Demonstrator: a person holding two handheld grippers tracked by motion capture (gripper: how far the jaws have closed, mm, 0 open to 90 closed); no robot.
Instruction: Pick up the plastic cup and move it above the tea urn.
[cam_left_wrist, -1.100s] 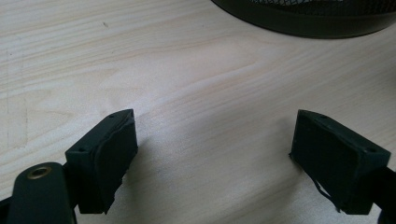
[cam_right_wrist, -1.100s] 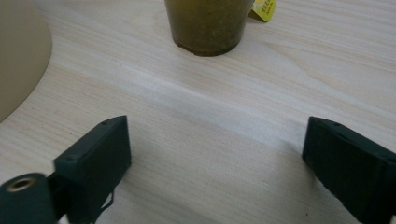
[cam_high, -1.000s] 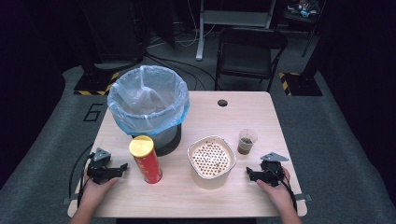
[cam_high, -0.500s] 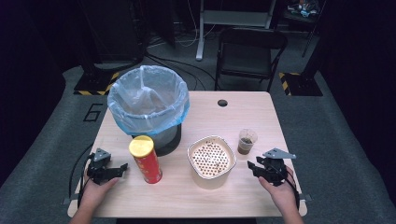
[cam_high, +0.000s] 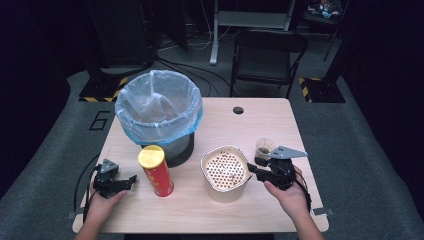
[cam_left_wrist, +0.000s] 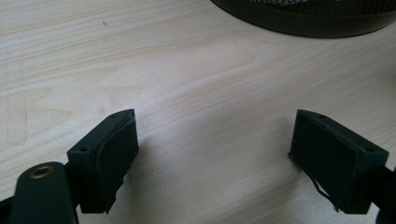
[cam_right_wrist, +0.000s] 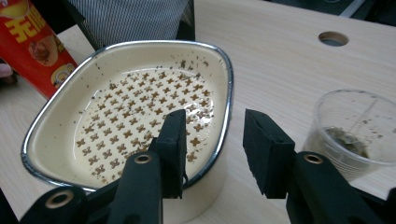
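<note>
Right gripper view: what is the right claw (cam_right_wrist: 215, 123) doing?

Its jaws have just been closing and now stand narrow. One black jaw hangs over the inside of the cream strainer bowl (cam_right_wrist: 229, 93) and the other over the outside, so the metal rim lines up with the gap. I don't see the pads pressing on it.

Where does that bowl sit?

In the high view the strainer bowl (cam_high: 224, 148) is on the counter (cam_high: 240, 130), near the front edge and right of the middle. The right claw (cam_high: 251, 170) is at its right rim, with the person's hand behind it.

What else is close by?

A clear plastic cup (cam_right_wrist: 355, 130) with dark dregs stands just right of the bowl; in the high view the cup (cam_high: 263, 148) is partly behind the claw's grey plate. A red can (cam_high: 156, 170) with a gold lid stands upright to the bowl's left, and the can (cam_right_wrist: 32, 42) also shows past the bowl's far side. Behind it is a bin (cam_high: 159, 112) lined with a blue bag.

And the left claw (cam_high: 131, 178)?

It is low at the counter's front left, just beside the can. In its own view the left claw (cam_left_wrist: 212, 135) is spread wide over bare wood with nothing between the jaws, and the bin's dark base (cam_left_wrist: 303, 18) lies ahead.
</note>
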